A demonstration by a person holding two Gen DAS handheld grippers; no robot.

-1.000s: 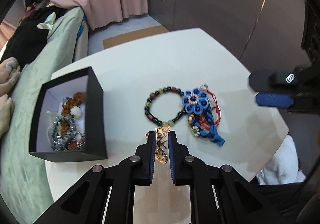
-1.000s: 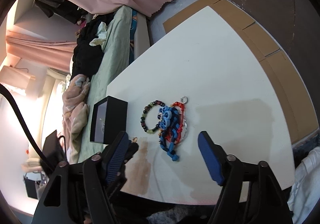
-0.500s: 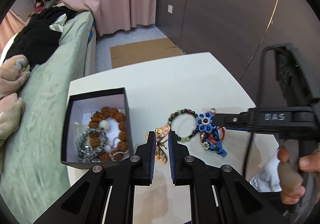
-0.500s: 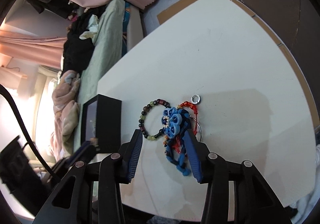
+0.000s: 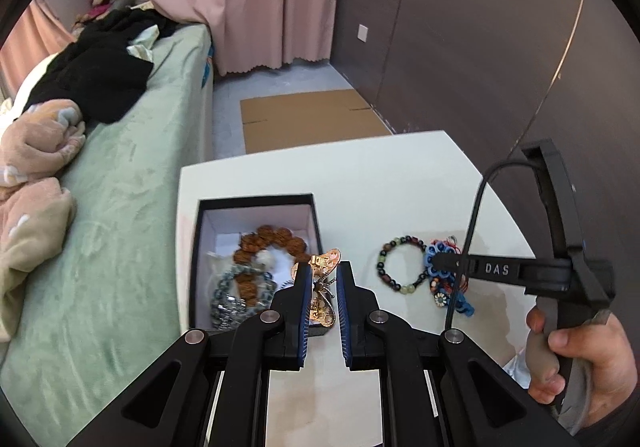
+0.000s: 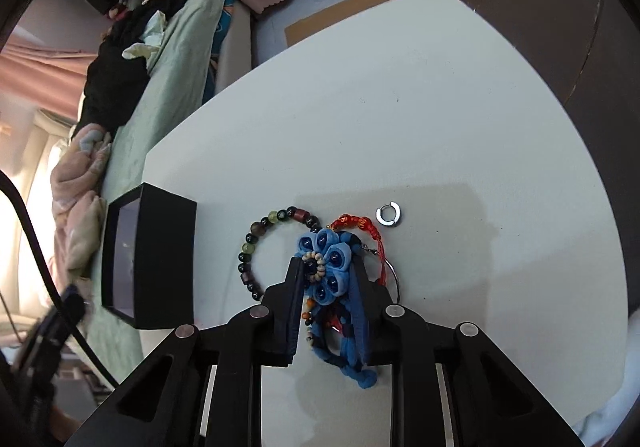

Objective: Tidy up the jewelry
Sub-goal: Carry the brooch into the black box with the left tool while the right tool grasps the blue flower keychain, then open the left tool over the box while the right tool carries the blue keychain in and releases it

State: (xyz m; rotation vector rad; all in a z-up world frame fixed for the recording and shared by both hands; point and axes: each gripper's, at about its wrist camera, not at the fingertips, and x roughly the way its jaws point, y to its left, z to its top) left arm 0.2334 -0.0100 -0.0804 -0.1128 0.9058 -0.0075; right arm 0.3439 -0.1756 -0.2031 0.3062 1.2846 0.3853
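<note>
My left gripper is shut on a gold butterfly clip and holds it above the right edge of the black jewelry box, which holds brown and grey bead bracelets. My right gripper has closed around the blue flower ornament lying on the white table. A dark bead bracelet, a red cord and a small silver ring lie beside it. The box also shows in the right wrist view.
A green bed with clothes and blankets runs along the table's left side. Flat cardboard lies on the floor beyond the table. A dark wall stands at the right.
My left gripper has carried the butterfly clip left, from beside the bead bracelet to over the box. My right gripper has come down onto the blue flower ornament and closed from wide open.
</note>
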